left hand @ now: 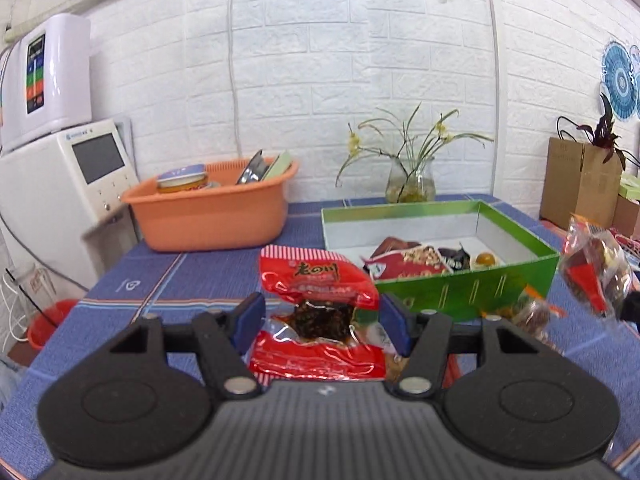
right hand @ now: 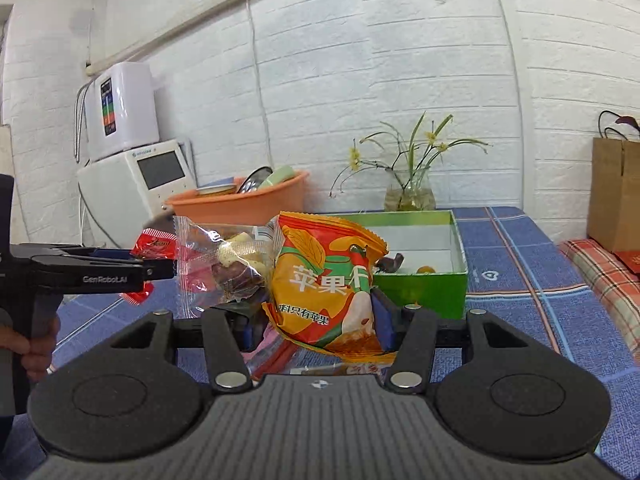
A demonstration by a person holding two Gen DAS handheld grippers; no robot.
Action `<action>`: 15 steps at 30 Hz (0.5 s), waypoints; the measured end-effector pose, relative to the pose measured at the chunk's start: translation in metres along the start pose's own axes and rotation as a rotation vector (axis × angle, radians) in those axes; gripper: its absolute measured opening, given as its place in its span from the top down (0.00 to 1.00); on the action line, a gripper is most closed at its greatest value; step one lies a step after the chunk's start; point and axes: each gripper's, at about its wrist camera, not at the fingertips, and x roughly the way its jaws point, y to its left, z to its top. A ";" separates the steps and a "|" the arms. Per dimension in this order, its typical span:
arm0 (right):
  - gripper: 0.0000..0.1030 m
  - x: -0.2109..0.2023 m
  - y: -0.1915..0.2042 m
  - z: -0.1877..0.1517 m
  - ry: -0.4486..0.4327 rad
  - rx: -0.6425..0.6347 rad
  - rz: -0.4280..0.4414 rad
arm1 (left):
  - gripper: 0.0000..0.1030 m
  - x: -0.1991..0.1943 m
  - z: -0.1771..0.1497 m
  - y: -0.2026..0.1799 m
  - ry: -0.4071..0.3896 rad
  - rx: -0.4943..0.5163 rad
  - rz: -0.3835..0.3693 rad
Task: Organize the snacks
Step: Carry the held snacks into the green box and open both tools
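Note:
My left gripper (left hand: 322, 326) is shut on a red snack packet (left hand: 318, 312) with a dark filling, held above the blue tablecloth, just left of the green box (left hand: 460, 296). The box holds several snacks (left hand: 420, 262). My right gripper (right hand: 314, 322) is shut on an orange apple-chip bag (right hand: 326, 284) and a clear wrapped snack (right hand: 224, 260), in front of the green box (right hand: 424, 290). The left gripper (right hand: 160, 270) with its red packet (right hand: 154, 246) shows at the left of the right wrist view. The clear snack (left hand: 594, 274) shows at the right edge of the left wrist view.
An orange basin (left hand: 212, 210) with dishes stands at the back left. A glass vase with a plant (left hand: 410, 184) stands behind the box. White appliances (left hand: 60, 184) stand at the left. A brown cardboard box (left hand: 580, 184) and a checked cloth (right hand: 604, 280) are at the right.

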 end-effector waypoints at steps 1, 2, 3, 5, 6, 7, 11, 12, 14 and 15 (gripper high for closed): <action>0.15 -0.001 -0.001 0.001 -0.004 -0.001 -0.002 | 0.40 0.001 0.003 -0.003 -0.004 0.001 -0.002; 0.15 -0.002 -0.002 0.001 -0.007 0.002 -0.006 | 0.40 0.002 0.006 -0.006 -0.009 -0.001 -0.001; 0.15 -0.005 -0.003 0.001 -0.010 0.006 -0.007 | 0.40 0.003 0.008 -0.008 -0.011 -0.001 -0.003; 0.15 -0.006 -0.005 0.002 -0.014 0.011 -0.012 | 0.39 0.005 0.011 -0.011 -0.011 -0.011 -0.016; 0.15 -0.005 -0.005 0.002 -0.016 0.012 -0.018 | 0.39 0.006 0.012 -0.012 -0.008 -0.014 -0.024; 0.15 -0.006 -0.006 0.002 -0.018 0.011 -0.024 | 0.39 0.007 0.013 -0.012 -0.005 -0.018 -0.029; 0.15 -0.005 -0.011 -0.002 -0.027 -0.002 -0.068 | 0.39 0.010 0.012 -0.013 0.000 -0.033 -0.024; 0.15 -0.004 -0.012 -0.003 -0.026 -0.003 -0.078 | 0.39 0.012 0.012 -0.012 0.003 -0.037 -0.024; 0.15 -0.002 -0.015 -0.004 -0.019 0.005 -0.078 | 0.39 0.016 0.012 -0.013 0.005 -0.043 -0.025; 0.15 0.000 -0.016 -0.005 -0.016 0.013 -0.071 | 0.39 0.018 0.014 -0.014 0.008 -0.040 -0.027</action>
